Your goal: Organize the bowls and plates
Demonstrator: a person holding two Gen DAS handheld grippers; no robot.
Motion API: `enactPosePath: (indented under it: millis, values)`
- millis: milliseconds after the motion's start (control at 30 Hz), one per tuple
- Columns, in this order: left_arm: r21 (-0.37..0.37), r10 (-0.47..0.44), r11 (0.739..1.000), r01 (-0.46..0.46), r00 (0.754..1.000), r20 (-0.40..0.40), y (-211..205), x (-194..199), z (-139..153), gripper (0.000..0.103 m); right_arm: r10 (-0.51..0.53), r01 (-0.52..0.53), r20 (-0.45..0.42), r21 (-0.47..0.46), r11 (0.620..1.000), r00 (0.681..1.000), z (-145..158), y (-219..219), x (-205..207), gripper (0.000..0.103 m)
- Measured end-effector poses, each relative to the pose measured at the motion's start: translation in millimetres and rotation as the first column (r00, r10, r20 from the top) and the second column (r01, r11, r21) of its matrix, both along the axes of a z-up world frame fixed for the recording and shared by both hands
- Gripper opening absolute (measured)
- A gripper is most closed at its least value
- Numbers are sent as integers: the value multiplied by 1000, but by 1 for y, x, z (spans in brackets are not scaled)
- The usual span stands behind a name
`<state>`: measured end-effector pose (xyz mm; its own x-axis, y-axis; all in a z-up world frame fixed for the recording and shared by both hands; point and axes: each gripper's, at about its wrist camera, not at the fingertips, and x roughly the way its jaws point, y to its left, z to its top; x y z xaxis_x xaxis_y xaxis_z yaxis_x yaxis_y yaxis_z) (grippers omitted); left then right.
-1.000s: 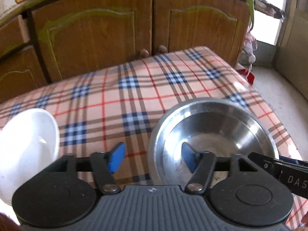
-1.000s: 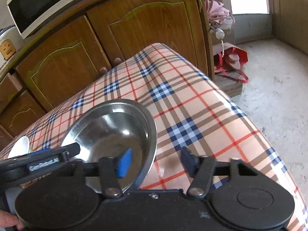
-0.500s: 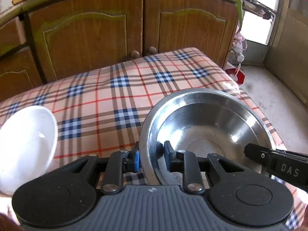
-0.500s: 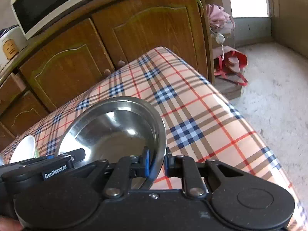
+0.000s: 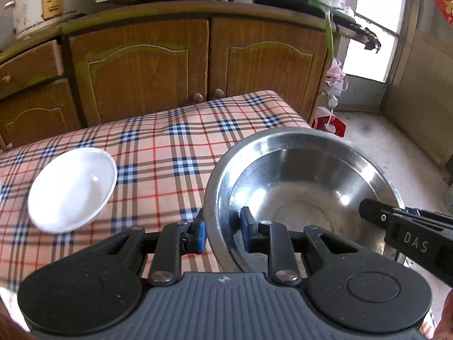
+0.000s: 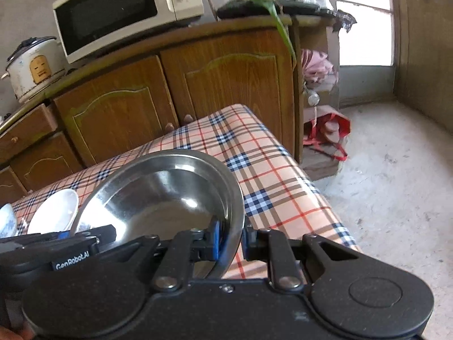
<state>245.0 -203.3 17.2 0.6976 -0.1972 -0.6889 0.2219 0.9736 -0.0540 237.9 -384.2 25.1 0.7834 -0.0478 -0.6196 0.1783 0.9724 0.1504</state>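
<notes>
A home kitchen is shown. A microwave (image 6: 128,14) and a rice cooker (image 6: 31,68) are placed on a wooden cabinet (image 5: 195,65) at the far side, and a table with a checked cloth (image 5: 158,147) is seen near it.

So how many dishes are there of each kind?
Steel bowl: 1, held by both grippers, left and right.
White plate: 1.
Patterned bowl, at the picture's edge: 1.
Total: 3 dishes.
</notes>
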Motion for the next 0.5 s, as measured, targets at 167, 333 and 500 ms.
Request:
enactPosePath:
  millis: [167, 333, 500]
  values:
    - [-8, -2, 1000, 2, 1000, 15, 4, -30, 11, 25, 8, -7, 38, -39, 999, 999, 14, 7, -34, 20]
    - [9, 3, 1000, -3, 999, 34, 5, -60, 18, 25, -2, 4, 54, -31, 1000, 999, 17, 13, -68, 20]
    - [34, -2, 999, 1, 999, 34, 8, -84, 17, 25, -7, 8, 48, -4, 1000, 999, 13, 16, -96, 20]
